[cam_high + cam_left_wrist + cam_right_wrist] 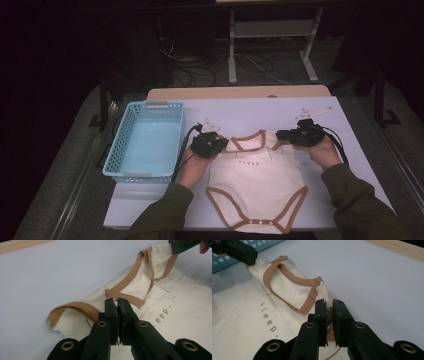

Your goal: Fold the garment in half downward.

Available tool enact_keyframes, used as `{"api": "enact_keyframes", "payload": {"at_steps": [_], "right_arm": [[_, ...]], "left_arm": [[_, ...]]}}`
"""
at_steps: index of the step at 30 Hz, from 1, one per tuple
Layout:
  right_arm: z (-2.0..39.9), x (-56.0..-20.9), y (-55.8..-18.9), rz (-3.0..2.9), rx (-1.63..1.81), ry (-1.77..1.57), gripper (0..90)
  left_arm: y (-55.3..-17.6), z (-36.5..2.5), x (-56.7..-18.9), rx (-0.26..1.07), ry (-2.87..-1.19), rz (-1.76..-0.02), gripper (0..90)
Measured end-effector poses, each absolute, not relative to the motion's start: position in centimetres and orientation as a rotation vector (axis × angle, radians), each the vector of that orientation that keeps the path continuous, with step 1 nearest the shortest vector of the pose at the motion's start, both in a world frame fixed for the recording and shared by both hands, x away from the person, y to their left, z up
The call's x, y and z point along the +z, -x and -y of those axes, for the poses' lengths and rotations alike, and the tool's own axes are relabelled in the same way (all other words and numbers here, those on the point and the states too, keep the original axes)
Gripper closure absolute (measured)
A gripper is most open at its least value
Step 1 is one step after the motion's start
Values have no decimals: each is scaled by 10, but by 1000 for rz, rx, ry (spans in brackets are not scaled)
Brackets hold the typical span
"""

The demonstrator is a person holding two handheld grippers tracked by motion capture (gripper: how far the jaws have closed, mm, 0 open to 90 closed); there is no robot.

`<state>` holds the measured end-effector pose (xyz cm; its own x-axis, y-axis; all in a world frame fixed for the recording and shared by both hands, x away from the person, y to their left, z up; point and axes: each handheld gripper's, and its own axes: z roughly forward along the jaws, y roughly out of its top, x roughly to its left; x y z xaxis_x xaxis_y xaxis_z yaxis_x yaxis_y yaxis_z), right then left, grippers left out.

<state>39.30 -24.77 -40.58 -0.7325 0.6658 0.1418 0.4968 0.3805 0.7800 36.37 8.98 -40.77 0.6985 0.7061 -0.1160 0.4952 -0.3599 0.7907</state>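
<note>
A cream baby onesie [257,187] with brown trim lies flat on the white table, neck end away from me. My left gripper [221,144] is shut on its left shoulder, and in the left gripper view the closed jaws [117,301] pinch the cloth beside the brown neck trim [125,293]. My right gripper [283,135] is shut on the right shoulder; cloth shows between its jaws [329,304] in the right gripper view. Each gripper also appears in the other's view: the right gripper [183,246] and the left gripper [237,251].
A light blue plastic basket [116,145] stands on the table to the left of my left hand, its corner [262,243] behind the onesie. The white table [250,112] has bare surface beyond the onesie, ending at a wooden far edge [240,92].
</note>
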Motion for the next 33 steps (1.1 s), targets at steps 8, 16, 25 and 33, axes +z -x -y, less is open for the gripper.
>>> {"api": "enact_keyframes", "payload": {"at_steps": [8,16,25,33], "right_arm": [[248,-408,-381,-2482,1292,-1026,815],[251,-410,-371,-2509,1292,-1031,815],[259,-410,-355,-2526,1284,-1024,816],[259,-411,-342,-2550,1274,-1007,816]], "left_arm": [[-346,-96,-407,294,-2075,-869,866],[-336,-98,-413,258,-2112,-859,865],[-327,-105,-414,243,-2143,-819,866],[-315,-109,-414,213,-2157,-787,865]]}}
